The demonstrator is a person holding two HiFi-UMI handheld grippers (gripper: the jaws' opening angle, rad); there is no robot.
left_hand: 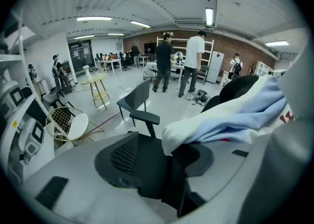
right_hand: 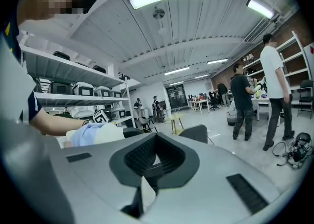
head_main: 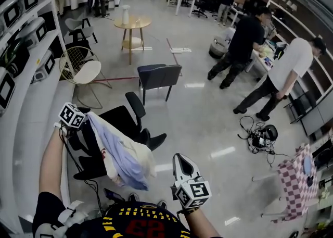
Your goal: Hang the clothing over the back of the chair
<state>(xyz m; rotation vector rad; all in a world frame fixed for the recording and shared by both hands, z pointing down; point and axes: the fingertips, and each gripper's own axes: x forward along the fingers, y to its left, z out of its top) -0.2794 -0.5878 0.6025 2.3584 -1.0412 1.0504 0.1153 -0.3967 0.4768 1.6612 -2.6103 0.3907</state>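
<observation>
A black office chair (head_main: 117,120) stands at lower left in the head view. A light blue and cream garment (head_main: 125,153) is draped over its back. My left gripper (head_main: 83,122) is at the garment's top left edge, with its marker cube above the chair. In the left gripper view the jaws (left_hand: 169,166) stand open, and the garment (left_hand: 230,115) lies along the right jaw with no pads pressing on it. The chair's armrest (left_hand: 144,116) shows beyond. My right gripper (head_main: 180,161) hovers to the right of the chair, shut and empty, and points level (right_hand: 152,161).
A dark grey chair (head_main: 158,75), a round wire chair (head_main: 83,67) and a yellow round table (head_main: 132,23) stand further out. Shelving (head_main: 21,65) runs along the left. Two people (head_main: 242,39) (head_main: 291,70) bend over a bench at right, near floor cables (head_main: 260,135).
</observation>
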